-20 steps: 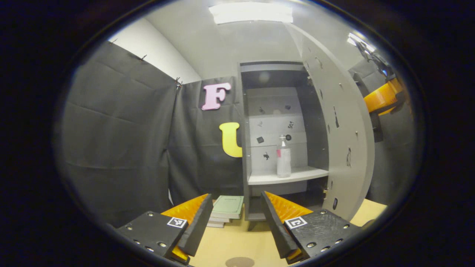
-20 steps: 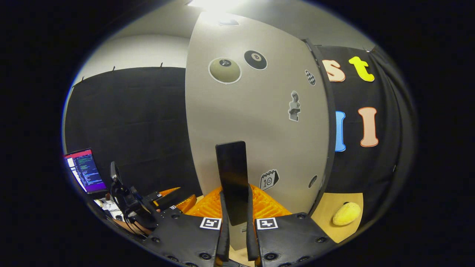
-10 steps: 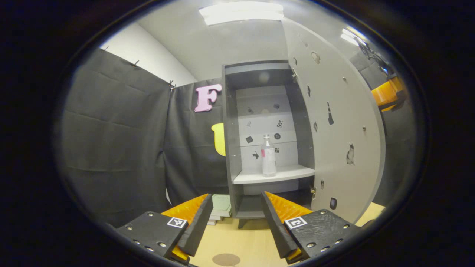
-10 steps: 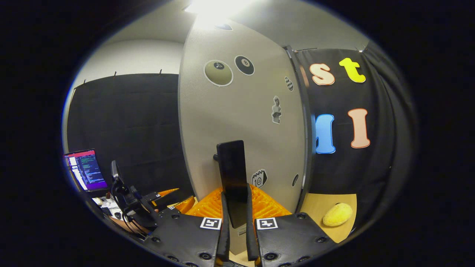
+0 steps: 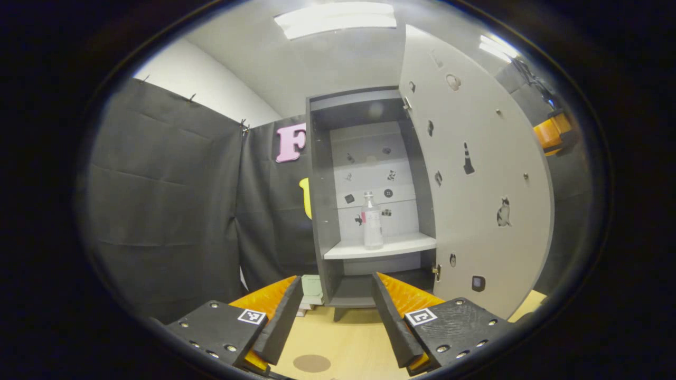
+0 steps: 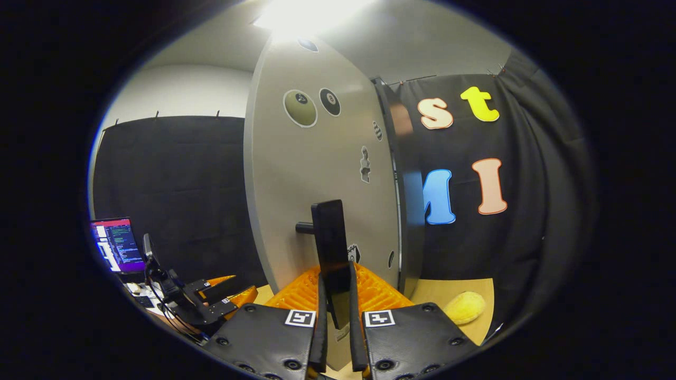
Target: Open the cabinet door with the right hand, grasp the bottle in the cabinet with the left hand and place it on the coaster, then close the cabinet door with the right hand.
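The cabinet door (image 6: pixel 317 174) looks like matt grey painted board, with flat stickers. Its handle (image 6: pixel 331 240) is glossy black and smooth. The bottle (image 5: pixel 372 221) is clear plastic. The bench (image 5: pixel 343 343) has a pale, smooth wood-look top. The right gripper (image 6: pixel 338 338) has ribbed orange plastic behind 2 matt black fingers (image 6: pixel 320 327). The coaster (image 5: pixel 311 363) looks matt brown.

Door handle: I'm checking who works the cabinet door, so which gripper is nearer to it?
Right. The right gripper is shut on the black door handle. The left gripper hangs open, low over the table in front of the cabinet, apart from the door.
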`<state>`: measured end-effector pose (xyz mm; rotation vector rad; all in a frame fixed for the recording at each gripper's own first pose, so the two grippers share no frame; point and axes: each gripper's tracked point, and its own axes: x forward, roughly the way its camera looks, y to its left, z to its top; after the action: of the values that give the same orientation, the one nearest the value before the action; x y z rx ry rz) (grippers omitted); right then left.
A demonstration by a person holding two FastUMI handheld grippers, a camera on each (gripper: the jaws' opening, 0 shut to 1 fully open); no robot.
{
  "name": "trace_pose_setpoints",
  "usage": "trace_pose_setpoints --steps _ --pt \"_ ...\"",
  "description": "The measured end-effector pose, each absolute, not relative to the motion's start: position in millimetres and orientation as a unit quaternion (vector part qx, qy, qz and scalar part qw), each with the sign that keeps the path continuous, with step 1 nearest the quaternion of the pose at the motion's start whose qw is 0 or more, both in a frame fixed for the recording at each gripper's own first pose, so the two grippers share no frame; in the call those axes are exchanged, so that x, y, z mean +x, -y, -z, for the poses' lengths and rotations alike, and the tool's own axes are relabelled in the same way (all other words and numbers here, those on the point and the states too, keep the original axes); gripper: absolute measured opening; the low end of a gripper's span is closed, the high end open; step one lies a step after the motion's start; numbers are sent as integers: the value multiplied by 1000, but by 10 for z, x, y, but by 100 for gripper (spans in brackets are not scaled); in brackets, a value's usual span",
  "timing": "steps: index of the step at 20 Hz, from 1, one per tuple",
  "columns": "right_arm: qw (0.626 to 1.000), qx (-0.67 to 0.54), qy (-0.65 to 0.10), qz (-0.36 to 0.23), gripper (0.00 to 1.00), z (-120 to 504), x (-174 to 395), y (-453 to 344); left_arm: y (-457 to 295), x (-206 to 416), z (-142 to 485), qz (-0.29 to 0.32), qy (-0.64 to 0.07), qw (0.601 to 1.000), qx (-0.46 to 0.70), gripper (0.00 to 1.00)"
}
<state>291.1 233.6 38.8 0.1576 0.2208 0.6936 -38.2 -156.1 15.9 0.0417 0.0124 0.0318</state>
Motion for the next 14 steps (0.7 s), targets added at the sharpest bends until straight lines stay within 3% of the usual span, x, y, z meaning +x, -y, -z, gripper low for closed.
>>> trace_pose_setpoints --steps 5,8,10,12,14 --pt "934 45 -91 -342 27 -404 2908 -2244 1645 -493 -287 -21 5 999 36 77" --pt "929 51 -105 -352 26 -253 2675 -2115 1630 -381 -328 -15 3 999 35 77" --pt "933 57 -106 -338 26 -186 2513 -1937 1648 -202 -323 -6 -1 999 31 80" --pt "944 62 -94 -311 36 -249 2376 -1641 1667 2 -334 10 -4 1000 29 77" --pt "961 58 -90 -255 36 -256 2272 -1242 1711 263 -335 28 -7 999 27 78"
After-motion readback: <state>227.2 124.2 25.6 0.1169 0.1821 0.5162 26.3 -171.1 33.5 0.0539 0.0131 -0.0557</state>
